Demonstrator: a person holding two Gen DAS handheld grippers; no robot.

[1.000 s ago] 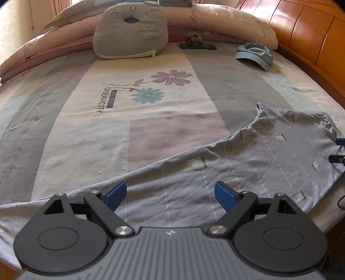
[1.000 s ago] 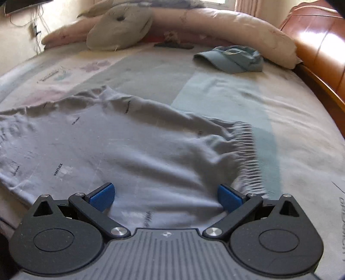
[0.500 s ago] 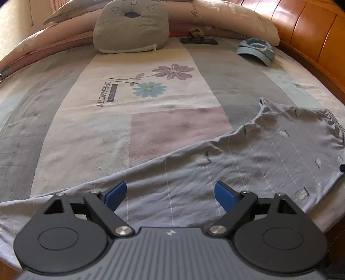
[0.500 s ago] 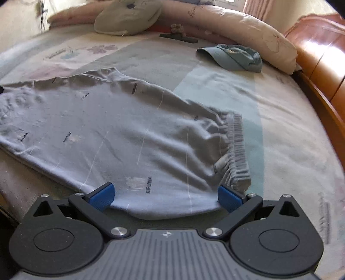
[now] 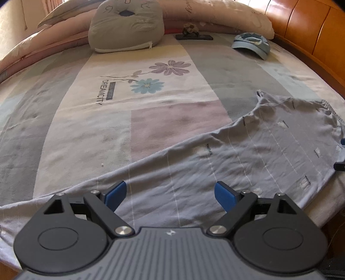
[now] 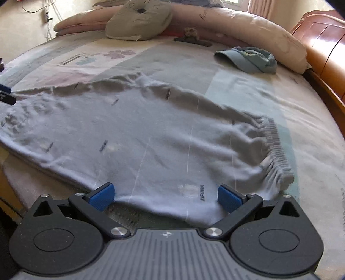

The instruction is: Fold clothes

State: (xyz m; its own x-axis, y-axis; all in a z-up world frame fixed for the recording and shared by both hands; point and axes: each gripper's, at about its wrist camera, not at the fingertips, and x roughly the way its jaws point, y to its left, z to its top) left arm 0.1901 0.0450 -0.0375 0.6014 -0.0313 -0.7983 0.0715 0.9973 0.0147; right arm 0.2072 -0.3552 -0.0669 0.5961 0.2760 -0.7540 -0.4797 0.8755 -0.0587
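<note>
Bright daylight from the far end, glare on the wooden headboard (image 5: 306, 25) and washed-out window (image 6: 234, 1) corner. Soft shadows under gripper bodies. Strong fisheye bend, bed (image 5: 151, 120) curves at edges, dark corners. Right view slightly motion-blurred on the grey trousers (image 6: 151, 133); left view sharper.

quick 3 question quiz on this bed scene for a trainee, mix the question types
1. True or false: the left gripper is clamped on the grey pants.
2. Which end of the pants lies nearest the right gripper? A) leg cuffs B) elastic waistband C) cannot tell
3. Name the blue item lying on the bedspread near the headboard.

Key
1. False: both grippers are open, with nothing held.
2. B
3. A blue cap.
</note>
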